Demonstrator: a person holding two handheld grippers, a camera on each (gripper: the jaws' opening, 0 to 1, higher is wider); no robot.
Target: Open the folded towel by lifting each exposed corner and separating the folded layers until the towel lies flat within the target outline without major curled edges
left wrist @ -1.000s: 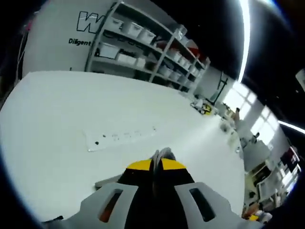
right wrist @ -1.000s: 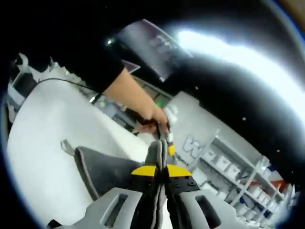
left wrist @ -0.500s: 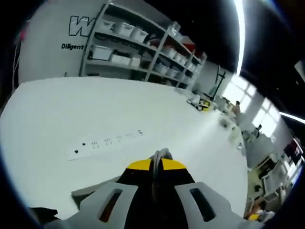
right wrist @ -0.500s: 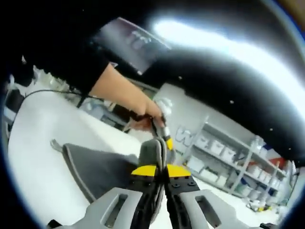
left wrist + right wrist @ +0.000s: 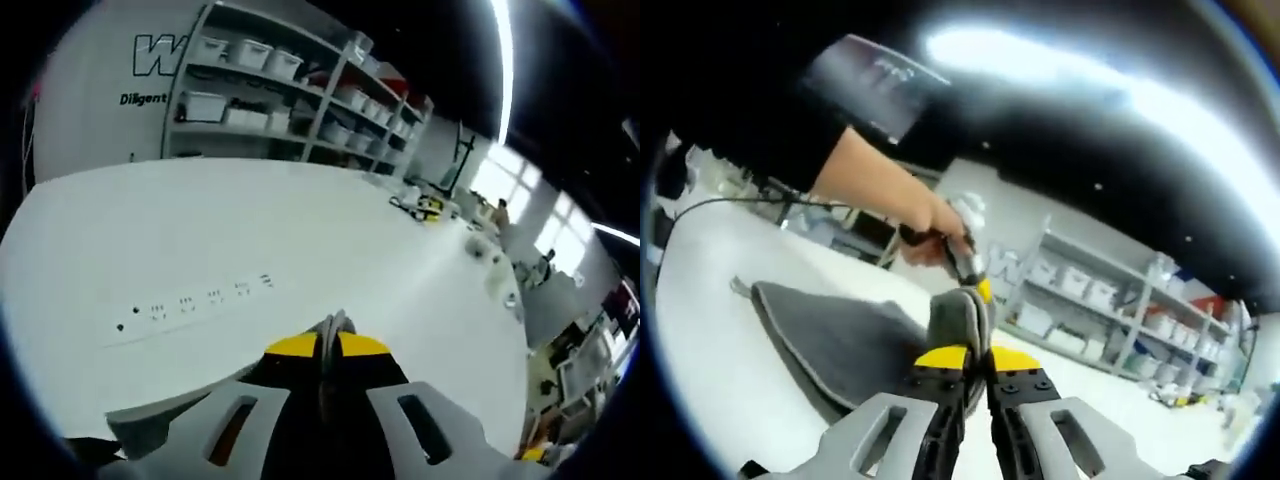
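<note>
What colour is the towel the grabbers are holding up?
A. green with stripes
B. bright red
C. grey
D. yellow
C. In the right gripper view the towel is plain grey, lifted off the white table, with its bunched edge pinched in the right gripper and the left gripper holding it just beyond.

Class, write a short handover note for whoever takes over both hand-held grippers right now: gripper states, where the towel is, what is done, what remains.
Left hand-held gripper: shut on a grey towel edge, above the white table.
Right hand-held gripper: shut on the grey cloth towel, a bunched fold rising between its jaws.
In the right gripper view, the left hand-held gripper pinches the same raised fold; a person's hand holds it.
The rest of the towel lies on the table.
Done: a fold lifted off the table.
Left: separate the layers, spread the towel flat in the outline, smooth curled edges.
</note>
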